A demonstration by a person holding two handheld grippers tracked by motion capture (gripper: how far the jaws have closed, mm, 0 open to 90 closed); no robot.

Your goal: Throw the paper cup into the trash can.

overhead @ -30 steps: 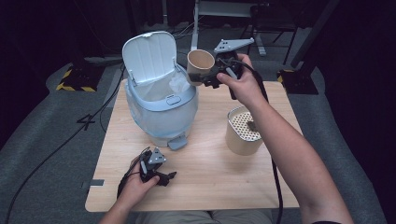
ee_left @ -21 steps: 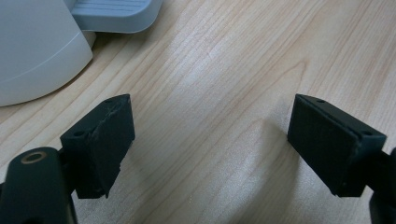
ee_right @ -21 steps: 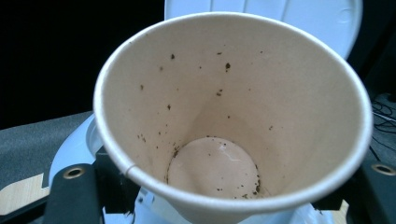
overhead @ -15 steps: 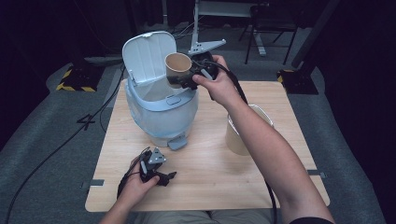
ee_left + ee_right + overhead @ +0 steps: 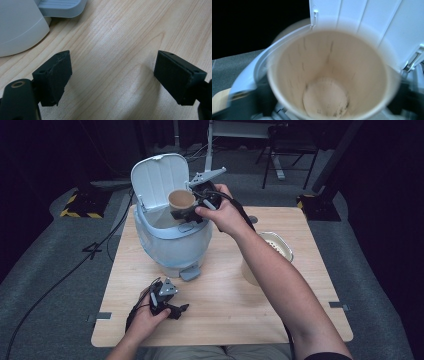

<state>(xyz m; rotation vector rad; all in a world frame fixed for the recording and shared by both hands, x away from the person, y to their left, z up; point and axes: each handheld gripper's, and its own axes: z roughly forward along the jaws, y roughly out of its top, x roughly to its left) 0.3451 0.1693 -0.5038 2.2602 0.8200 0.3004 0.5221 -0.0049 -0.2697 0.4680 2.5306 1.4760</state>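
**Operator:** State of tools, and place of the cup?

**Technician:** Right gripper [image 5: 194,206]: jaws just opened to full width, with the paper cup [image 5: 181,200] between them and apparently loose. Cup tipped on its side, above the open mouth of the bin [image 5: 170,242], just in front of the raised lid [image 5: 160,180]. Left gripper [image 5: 112,72]: jaws wide, nothing between them, low over the table [image 5: 225,312], near the bin's pedal [image 5: 190,271] but apart from it.

**Operator:** Likely faults from here?

**Technician:** Judged only:
- Strike on the bin's rim, then a bounce onto the table. Cause: sideways tilt and a release close to the front edge.
- Snag on one pad. Cause: hand drawn back too soon.
- Knock against the lid, and closure over the cup. Cause: the gripper close by.

**Operator:** Changes against the earlier frames?

**Technician:** Cup formerly to the right of the bin and clamped, now over its mouth. Cream canister [image 5: 282,249], right of the bin, now partly behind the forearm. Left hand as before.
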